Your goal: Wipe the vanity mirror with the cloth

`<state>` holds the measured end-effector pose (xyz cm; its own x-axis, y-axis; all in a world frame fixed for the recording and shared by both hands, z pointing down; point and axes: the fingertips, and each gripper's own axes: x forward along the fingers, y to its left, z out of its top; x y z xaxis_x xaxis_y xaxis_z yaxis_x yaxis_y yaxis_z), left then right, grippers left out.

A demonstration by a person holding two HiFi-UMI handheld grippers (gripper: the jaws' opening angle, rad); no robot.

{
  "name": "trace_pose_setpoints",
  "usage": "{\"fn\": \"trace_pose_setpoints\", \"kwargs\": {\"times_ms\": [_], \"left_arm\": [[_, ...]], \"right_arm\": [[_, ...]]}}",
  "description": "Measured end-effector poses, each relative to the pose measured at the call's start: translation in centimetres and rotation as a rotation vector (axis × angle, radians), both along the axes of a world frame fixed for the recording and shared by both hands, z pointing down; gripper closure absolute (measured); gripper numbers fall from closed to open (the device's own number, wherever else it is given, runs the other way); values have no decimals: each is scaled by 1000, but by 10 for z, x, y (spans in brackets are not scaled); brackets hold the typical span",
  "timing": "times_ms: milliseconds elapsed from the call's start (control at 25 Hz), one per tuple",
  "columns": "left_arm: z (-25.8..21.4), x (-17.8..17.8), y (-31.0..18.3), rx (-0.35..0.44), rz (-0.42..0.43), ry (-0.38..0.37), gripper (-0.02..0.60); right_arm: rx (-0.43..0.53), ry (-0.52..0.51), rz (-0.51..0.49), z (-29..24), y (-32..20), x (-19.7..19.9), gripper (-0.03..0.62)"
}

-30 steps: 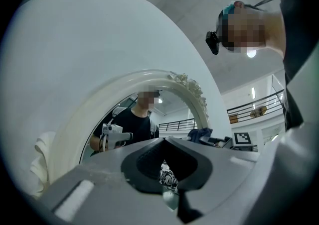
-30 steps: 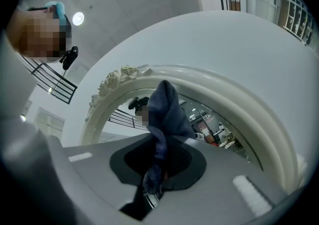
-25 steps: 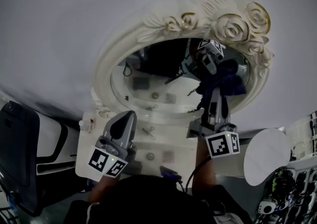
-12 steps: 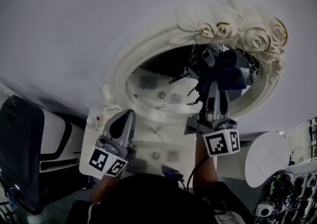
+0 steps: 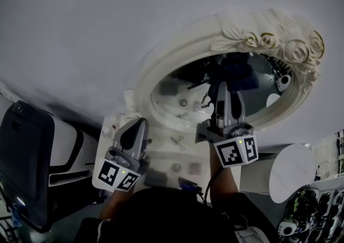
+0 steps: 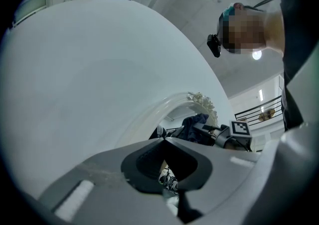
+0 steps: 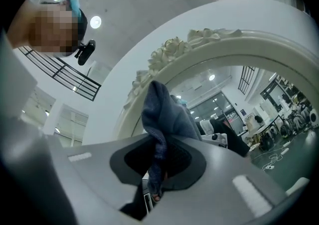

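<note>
One cloth (image 7: 164, 114); right tool (image 7: 157, 142) clamps it

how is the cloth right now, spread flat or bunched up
Bunched up: the cloth sticks out crumpled from the right gripper, whose jaws are shut on it.

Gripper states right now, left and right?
Left gripper: shut, holding nothing.
Right gripper: shut on the blue cloth.
</note>
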<state>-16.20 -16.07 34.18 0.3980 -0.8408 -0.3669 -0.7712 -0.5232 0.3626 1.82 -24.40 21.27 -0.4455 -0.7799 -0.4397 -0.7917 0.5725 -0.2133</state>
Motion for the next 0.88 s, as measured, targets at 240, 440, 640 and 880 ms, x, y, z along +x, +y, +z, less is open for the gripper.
{"fn": "trace_pose_setpoints", "kwargs": {"times_ms": [240, 440, 640, 880], "left_arm": [[6, -26, 3, -14, -31, 9, 578], [10, -47, 4, -19, -54, 17, 578], [15, -66, 5, -25, -75, 25, 578], [18, -76, 10, -30, -89, 31, 578]], "right_arm": [[4, 26, -58, 5, 0, -43, 553], [2, 58, -112, 13, 0, -83, 553], [-6, 54, -152, 17, 0, -108, 554], [-20, 34, -178, 20, -1, -118, 554]]}}
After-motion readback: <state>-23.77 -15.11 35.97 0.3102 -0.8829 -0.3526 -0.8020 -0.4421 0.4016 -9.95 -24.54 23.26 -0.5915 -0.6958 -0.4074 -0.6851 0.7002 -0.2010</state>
